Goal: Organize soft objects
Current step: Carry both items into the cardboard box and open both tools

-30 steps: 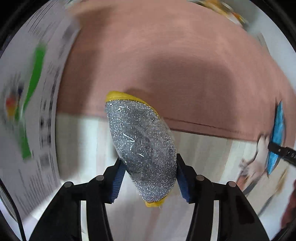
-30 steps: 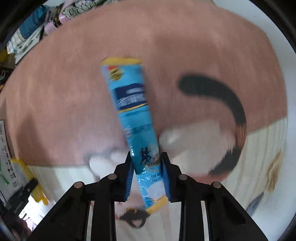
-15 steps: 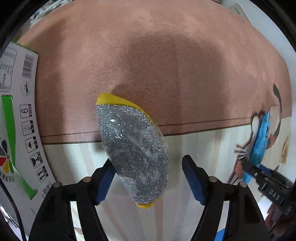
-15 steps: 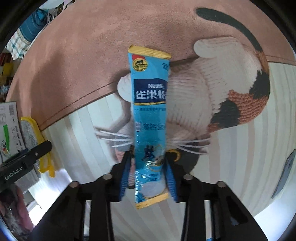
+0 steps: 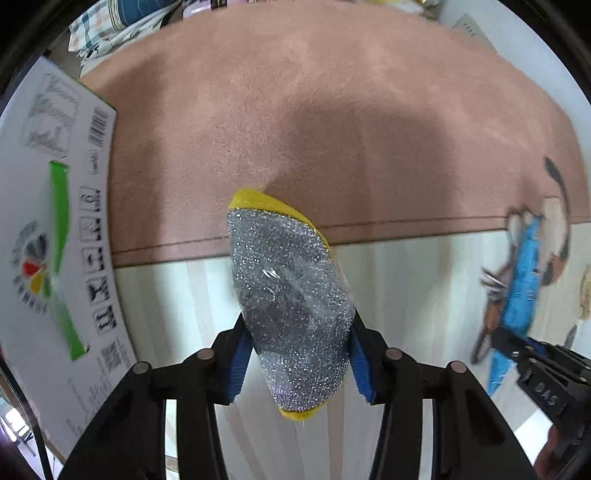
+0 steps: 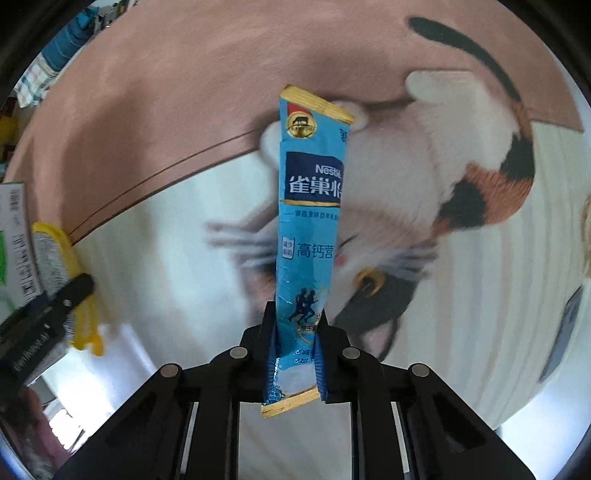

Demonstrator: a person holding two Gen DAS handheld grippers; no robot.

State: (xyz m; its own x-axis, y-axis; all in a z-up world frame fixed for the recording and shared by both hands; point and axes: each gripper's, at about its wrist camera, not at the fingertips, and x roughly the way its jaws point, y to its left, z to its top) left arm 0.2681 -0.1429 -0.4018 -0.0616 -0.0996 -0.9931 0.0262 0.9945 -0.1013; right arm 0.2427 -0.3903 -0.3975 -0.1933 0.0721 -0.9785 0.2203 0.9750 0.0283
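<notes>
My left gripper (image 5: 295,354) is shut on a silver glitter scouring sponge with a yellow back (image 5: 291,295), held above the striped mat. My right gripper (image 6: 295,347) is shut on the lower end of a blue Nestle sachet (image 6: 310,229), which stands upright over the cat picture. The sachet also shows at the right of the left wrist view (image 5: 521,291), and the sponge at the left of the right wrist view (image 6: 55,266).
A pink and cream mat (image 5: 332,122) with a calico cat picture (image 6: 461,177) covers the surface. A white cardboard box with a green stripe (image 5: 48,229) stands at the left. Folded cloths (image 5: 122,22) lie beyond the mat's far edge.
My left gripper was open around the sponge half a second ago and has closed on it again. The right gripper has shifted a little over the cat picture, still holding the sachet.
</notes>
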